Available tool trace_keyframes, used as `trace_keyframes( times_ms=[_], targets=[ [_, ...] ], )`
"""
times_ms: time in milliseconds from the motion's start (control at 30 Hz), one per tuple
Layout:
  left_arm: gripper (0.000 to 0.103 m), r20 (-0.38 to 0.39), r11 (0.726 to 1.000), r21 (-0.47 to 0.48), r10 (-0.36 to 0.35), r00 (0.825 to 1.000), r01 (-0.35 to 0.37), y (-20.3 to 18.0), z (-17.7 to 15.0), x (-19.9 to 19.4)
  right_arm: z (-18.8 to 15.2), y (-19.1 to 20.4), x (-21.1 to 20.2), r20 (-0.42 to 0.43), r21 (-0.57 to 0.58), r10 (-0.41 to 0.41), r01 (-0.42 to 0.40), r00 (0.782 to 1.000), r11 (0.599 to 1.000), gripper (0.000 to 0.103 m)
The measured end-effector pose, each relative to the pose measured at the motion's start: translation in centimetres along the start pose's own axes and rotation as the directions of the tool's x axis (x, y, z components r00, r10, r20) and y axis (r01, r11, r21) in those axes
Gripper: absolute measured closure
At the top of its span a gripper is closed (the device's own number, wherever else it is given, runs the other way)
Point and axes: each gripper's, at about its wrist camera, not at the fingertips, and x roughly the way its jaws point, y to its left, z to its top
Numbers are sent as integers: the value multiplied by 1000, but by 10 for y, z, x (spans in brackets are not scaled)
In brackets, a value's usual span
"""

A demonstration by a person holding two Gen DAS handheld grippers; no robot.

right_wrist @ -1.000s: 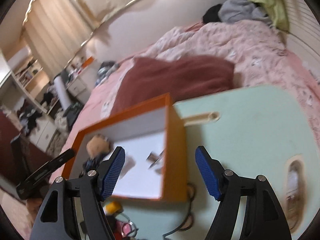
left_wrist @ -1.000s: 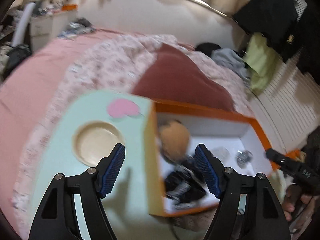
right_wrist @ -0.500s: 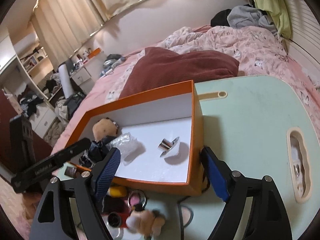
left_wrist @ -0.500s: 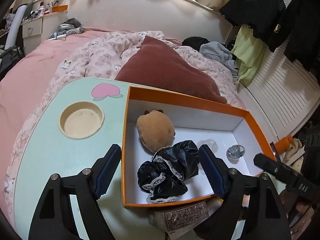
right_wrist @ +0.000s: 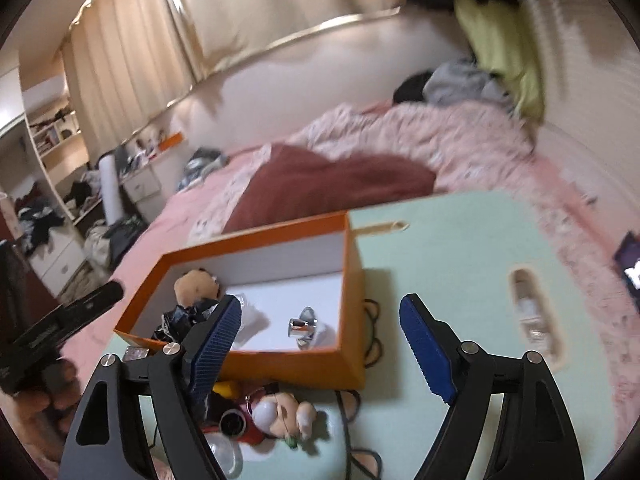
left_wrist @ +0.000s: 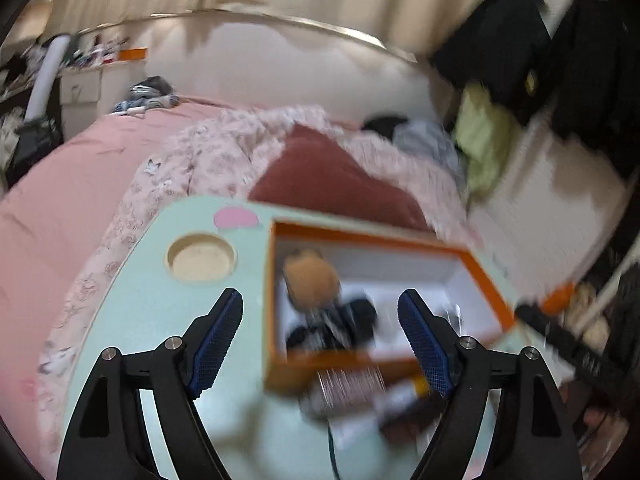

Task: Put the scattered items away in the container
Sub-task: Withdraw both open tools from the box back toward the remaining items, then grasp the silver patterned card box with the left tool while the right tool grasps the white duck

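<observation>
Resting on a mint table, orange box, pink bed behind

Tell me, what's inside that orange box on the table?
Inside the orange box: a tan plush toy, crumpled black fabric, a clear plastic wrapper and a shiny metal piece. The right gripper's finger covers part of the floor.
</observation>
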Motion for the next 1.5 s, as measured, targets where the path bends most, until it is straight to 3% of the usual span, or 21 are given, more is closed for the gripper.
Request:
trace_keyframes(
  times_ms=[133, 233, 300, 500, 567, 633, 733, 767, 1133, 1233, 1333, 1433, 1500],
  targets=[
    [23, -67, 993, 118, 36, 997, -27, -27, -36, -11, -28, 29, -10, -126, -159, -87, 67, 988, 985, 19],
    [23, -45, 983, 157, 104, 994, -95, -33, -58, -11, -52, 43, -12, -160, -235, -109, 69, 981, 970, 19],
    [23, -45, 980, 153, 134, 990, -126, -32, -64, -8, -60, 43, -9, -179, -245, -125, 79, 976, 966, 19],
    [23, -187, 994, 56, 100, 977, -91, -9, -73, 17, -67, 30, 9, -257, -237, -177, 116, 950, 965, 19],
    [22, -185, 993, 59, 107, 977, -98, -9, -75, 18, -72, 28, 18, -304, -238, -187, 115, 934, 964, 18],
    [19, -190, 991, 78, 121, 974, -108, -12, -76, 20, -72, 29, 19, -307, -253, -197, 120, 931, 960, 17],
    [2, -217, 981, 145, 157, 964, -127, -23, -81, 27, -73, 29, 22, -324, -259, -194, 111, 926, 959, 4],
    [0, -220, 981, 152, 154, 963, -122, -26, -81, 29, -74, 29, 23, -332, -262, -191, 104, 924, 959, 1],
    [0, -216, 985, 112, 151, 965, -129, -19, -75, 28, -78, 29, 26, -337, -269, -183, 92, 924, 959, 0],
    [0, -161, 989, 65, 138, 977, -129, -12, -65, 17, -78, 30, 26, -336, -270, -182, 90, 924, 959, 0],
    [4, -92, 993, 51, 114, 989, -109, -10, -54, 6, -78, 31, 27, -335, -270, -181, 90, 925, 959, 0],
    [9, -74, 989, 66, 138, 988, -133, -11, -40, 12, -78, 31, 27, -335, -271, -181, 90, 925, 958, 0],
    [27, -98, 989, 69, 138, 986, -132, -13, -32, 25, -78, 31, 27, -335, -270, -181, 90, 925, 959, 0]
  ],
)
